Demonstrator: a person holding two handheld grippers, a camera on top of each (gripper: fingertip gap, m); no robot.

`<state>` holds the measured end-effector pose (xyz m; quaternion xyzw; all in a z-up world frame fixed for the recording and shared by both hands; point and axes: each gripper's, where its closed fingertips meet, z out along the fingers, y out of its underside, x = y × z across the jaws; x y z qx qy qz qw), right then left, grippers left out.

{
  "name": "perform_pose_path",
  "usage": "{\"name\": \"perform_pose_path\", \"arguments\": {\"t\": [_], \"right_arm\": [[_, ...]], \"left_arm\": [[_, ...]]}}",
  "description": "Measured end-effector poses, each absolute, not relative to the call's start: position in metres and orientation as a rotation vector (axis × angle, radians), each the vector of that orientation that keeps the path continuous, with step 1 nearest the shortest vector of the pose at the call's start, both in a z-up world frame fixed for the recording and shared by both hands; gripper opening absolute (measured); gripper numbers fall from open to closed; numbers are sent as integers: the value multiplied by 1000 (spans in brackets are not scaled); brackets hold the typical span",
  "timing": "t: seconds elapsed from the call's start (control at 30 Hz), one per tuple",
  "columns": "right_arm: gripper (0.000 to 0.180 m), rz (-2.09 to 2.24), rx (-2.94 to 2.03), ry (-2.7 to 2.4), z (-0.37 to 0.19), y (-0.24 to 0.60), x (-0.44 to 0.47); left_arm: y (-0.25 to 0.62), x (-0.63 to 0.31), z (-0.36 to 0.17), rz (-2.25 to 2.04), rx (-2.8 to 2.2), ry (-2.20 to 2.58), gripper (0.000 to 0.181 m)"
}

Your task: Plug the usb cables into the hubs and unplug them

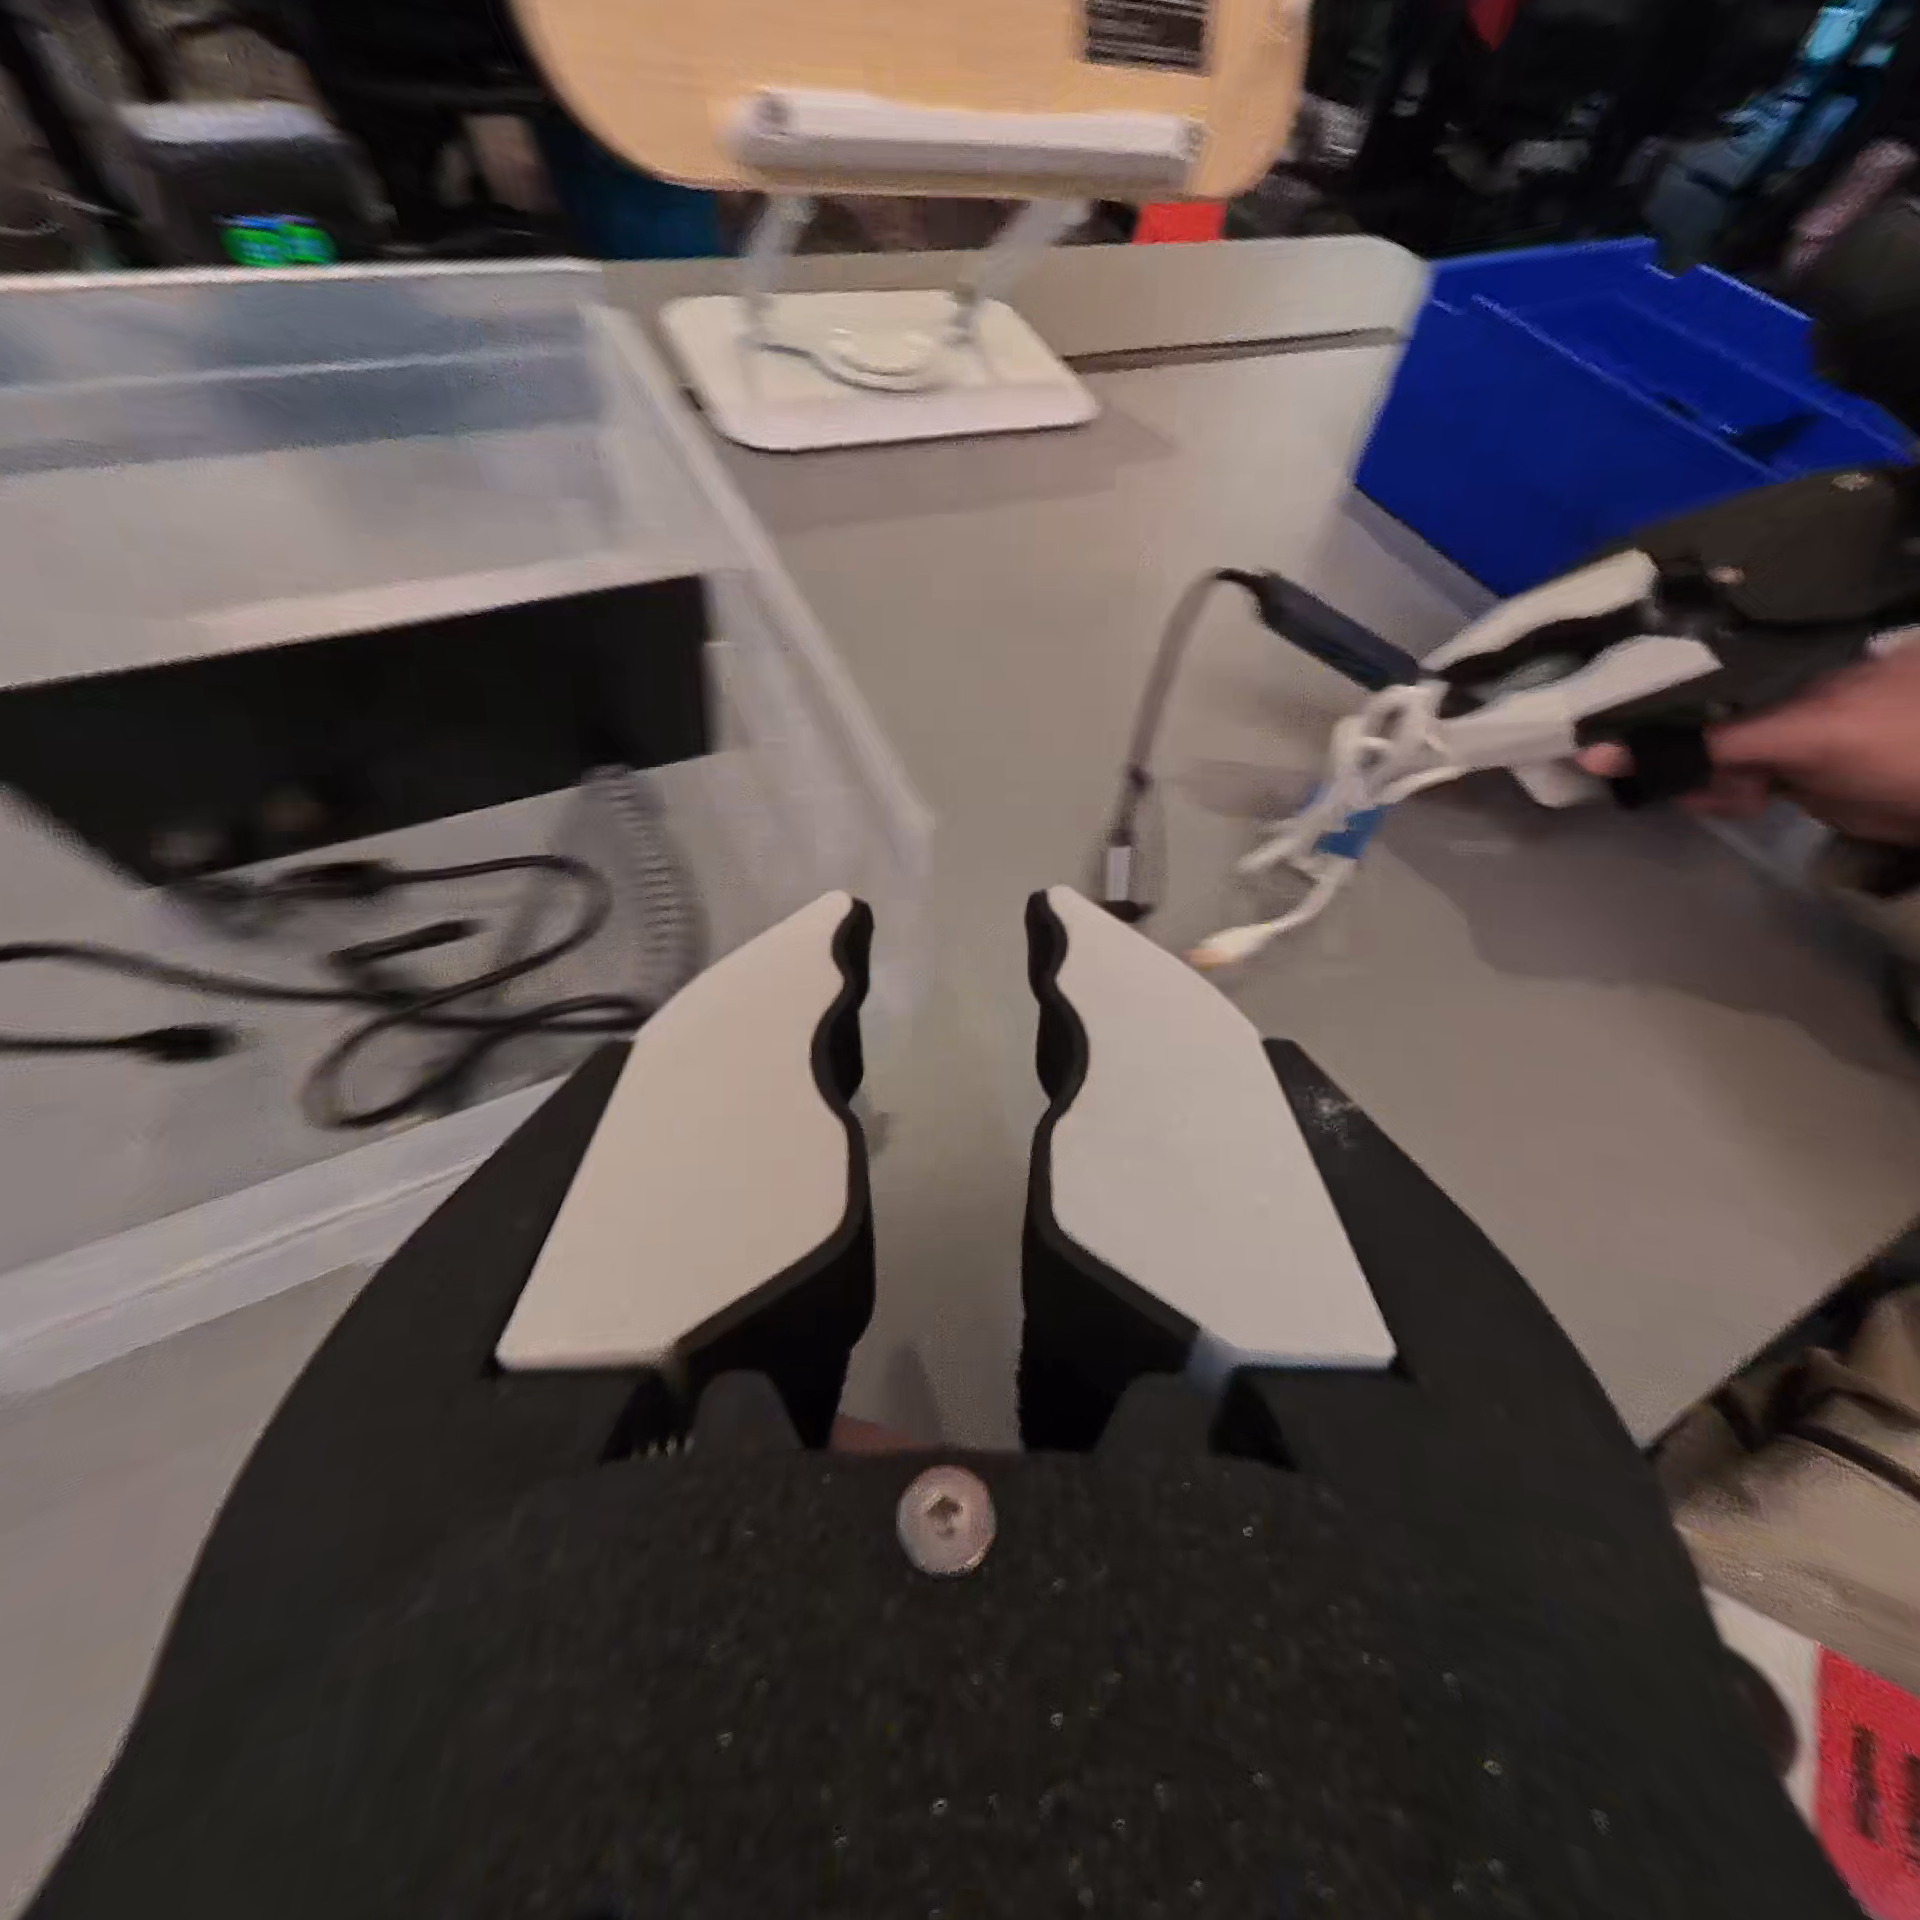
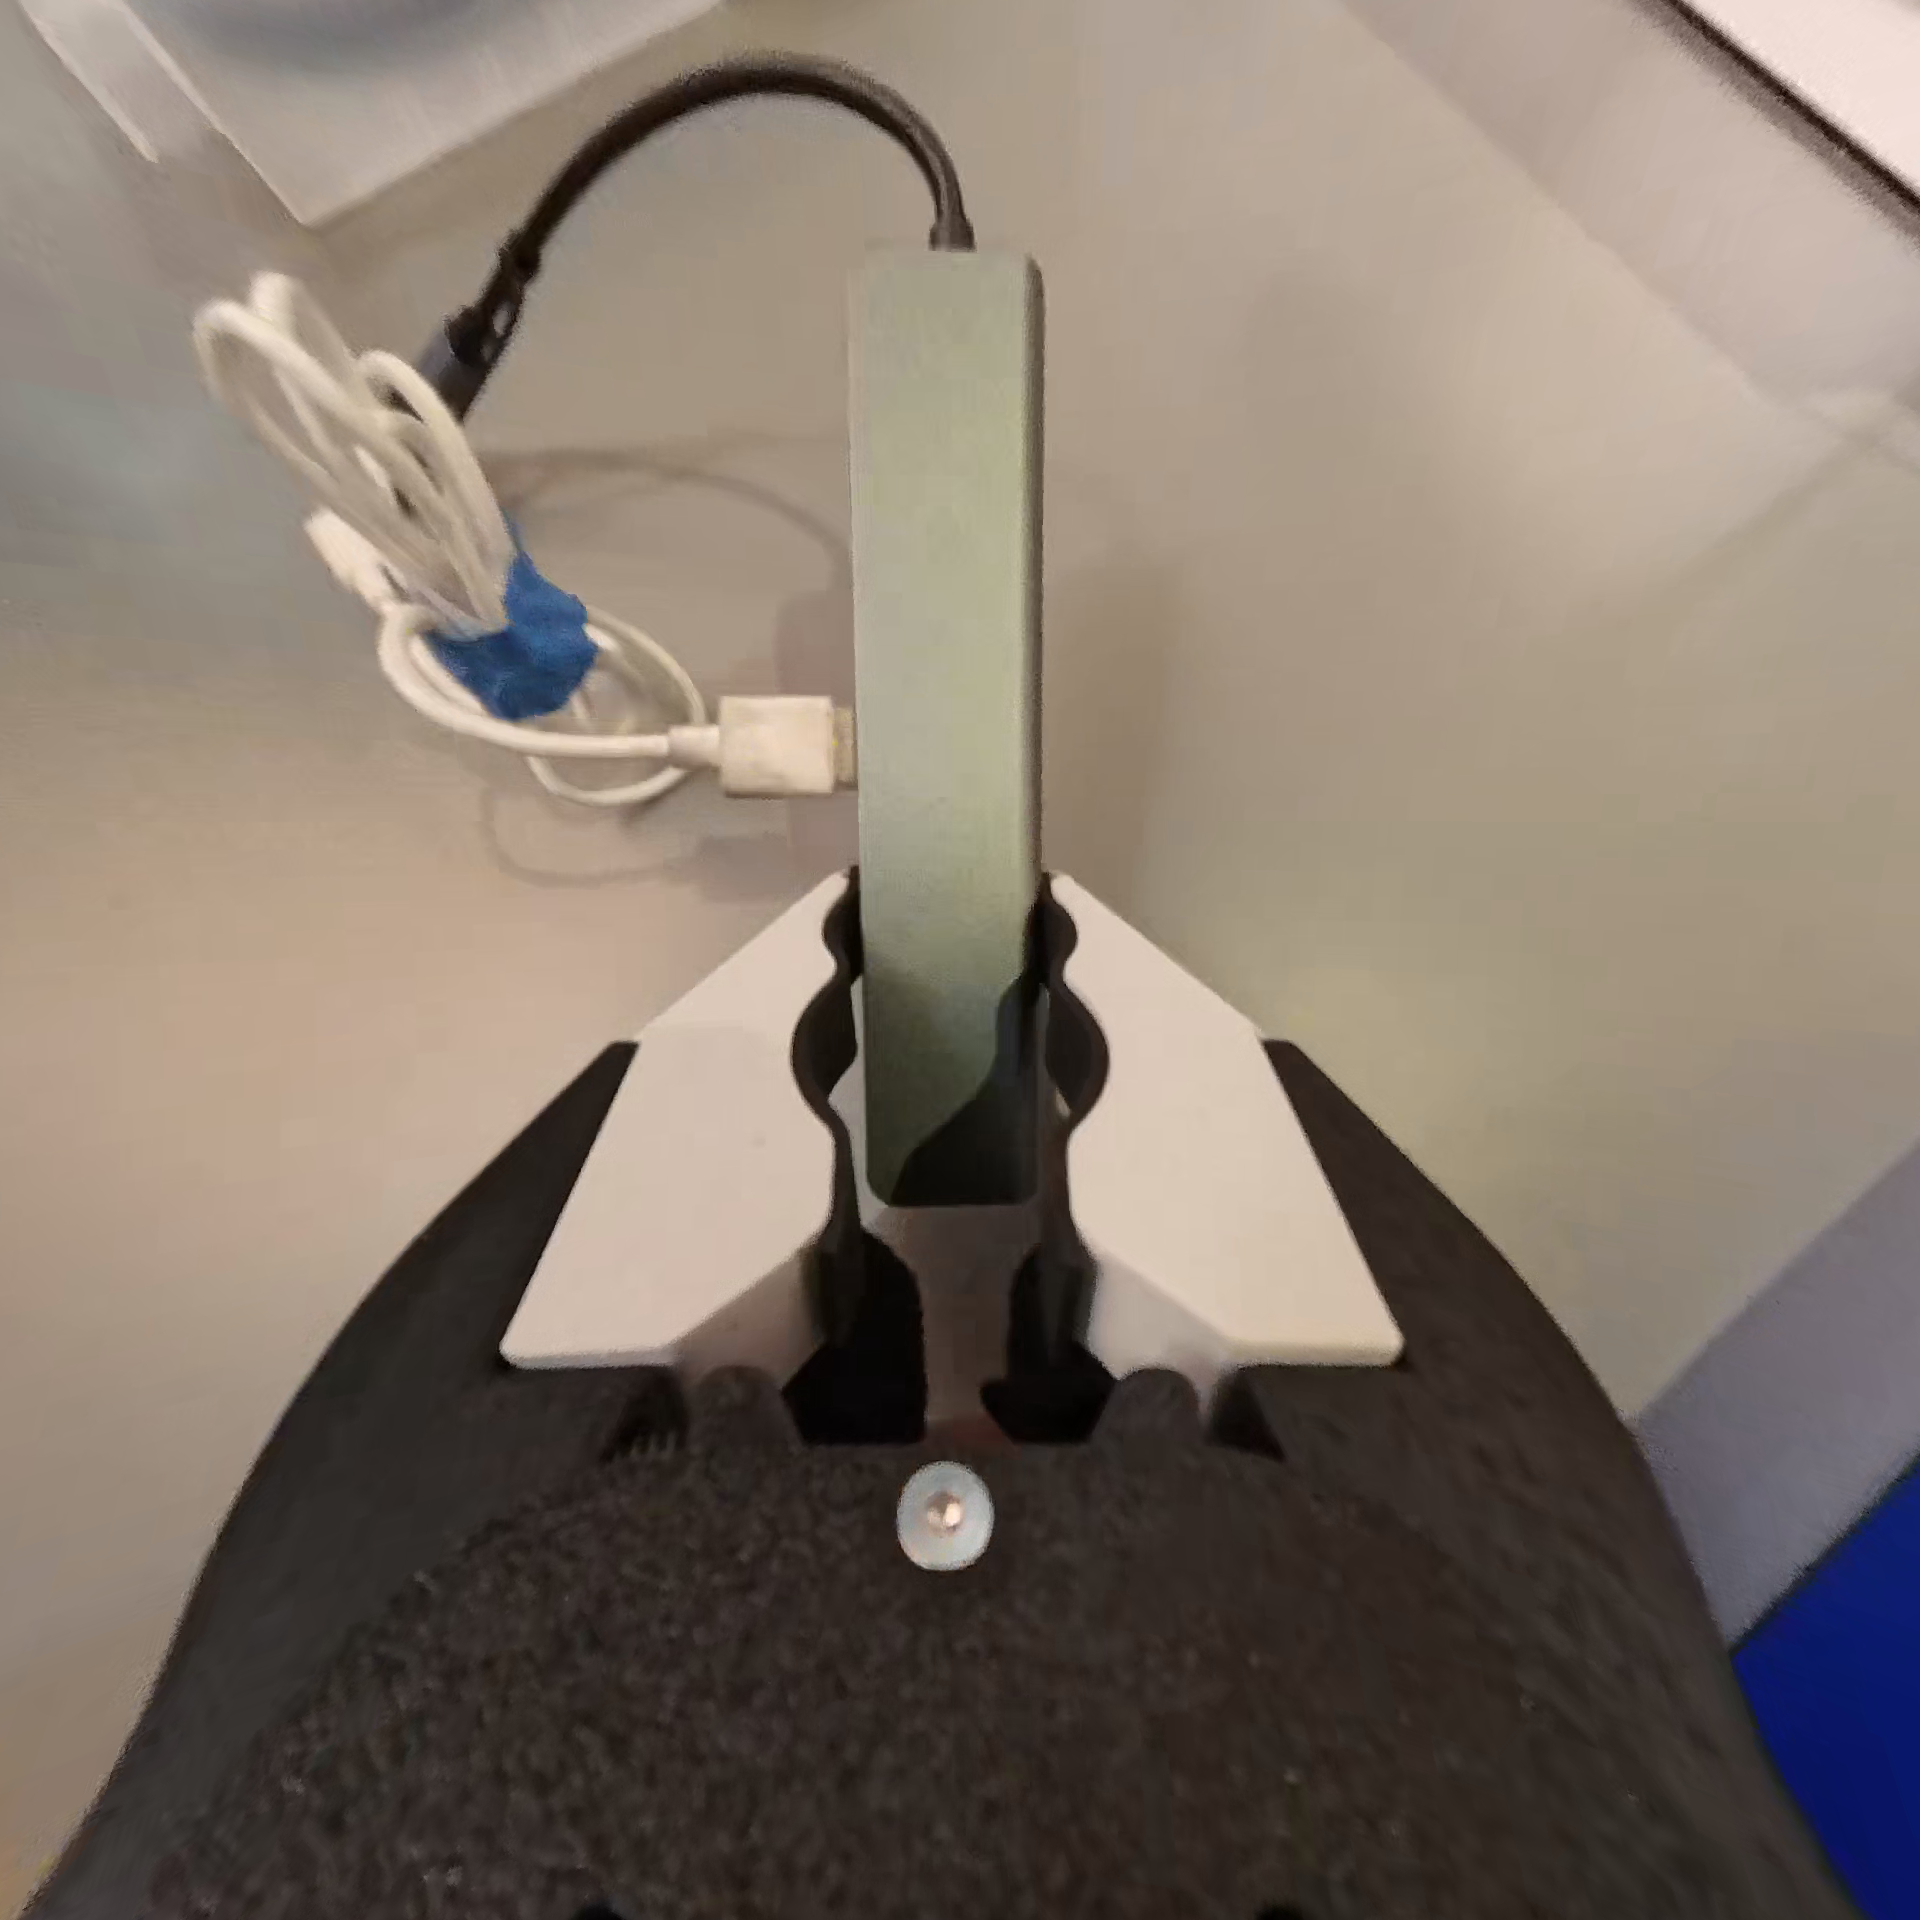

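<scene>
Right wrist view is showing you the hub [image 2: 945, 665], a slim grey-green bar, which your right gripper [image 2: 948, 914] is pinching by its near end, one finger on each long side. It is being held clear of the grey table [image 2: 1455, 623], over the right-hand part near the blue bin [image 1: 1579, 416]. The white USB plug [image 2: 781, 750] is sitting in a port on the hub's left side, so the plug-in step looks done and the unplugging is what you are now facing. The white cable [image 2: 416, 499] is hanging from that plug in a coil bound with blue tape [image 2: 514, 649], while the hub's own black lead [image 2: 727, 114] is arching away from its far end.

Left wrist view is showing your left gripper [image 1: 948, 914] with its fingers spread and nothing between them, hovering over the middle of the table, well apart from the hub. The clear tray [image 1: 312, 436] with spare black cables [image 1: 457, 997] is lying along the left edge.

Next, you are probably bringing the left gripper across to the white plug, closing on its shell rather than the cable, and pulling straight out along the port while the right grip is keeping the hub from twisting.
</scene>
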<state>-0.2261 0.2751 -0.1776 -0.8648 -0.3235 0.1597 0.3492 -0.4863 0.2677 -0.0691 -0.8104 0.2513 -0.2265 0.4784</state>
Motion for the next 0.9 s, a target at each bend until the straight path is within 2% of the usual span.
{"name": "perform_pose_path", "arguments": {"t": [0.27, 0.37, 0.43, 0.6, 0.73, 0.8, 0.9], "right_arm": [[28, 369, -2294, -803, -190, 287, -218], [38, 409, -2290, -800, -189, 285, -223], [51, 456, -2289, -780, -185, 279, -225], [53, 501, -2149, -701, -161, 262, -229], [51, 458, -2054, -695, -149, 248, -224], [50, 466, -2039, -691, -147, 247, -223], [50, 499, -2038, -662, -146, 249, -220]], "left_arm": [[322, -547, -84, -147, -2162, 939, 32], [337, -533, -93, -101, -2204, 1186, 30], [338, -518, -107, -155, -2281, 1347, 30], [339, -508, -165, -102, -2585, 1516, 32], [341, -503, -176, -103, -2685, 1472, 24], [347, -508, -179, -17, -2679, 1469, 12], [347, -507, -178, -30, -2660, 1482, 10]]}}
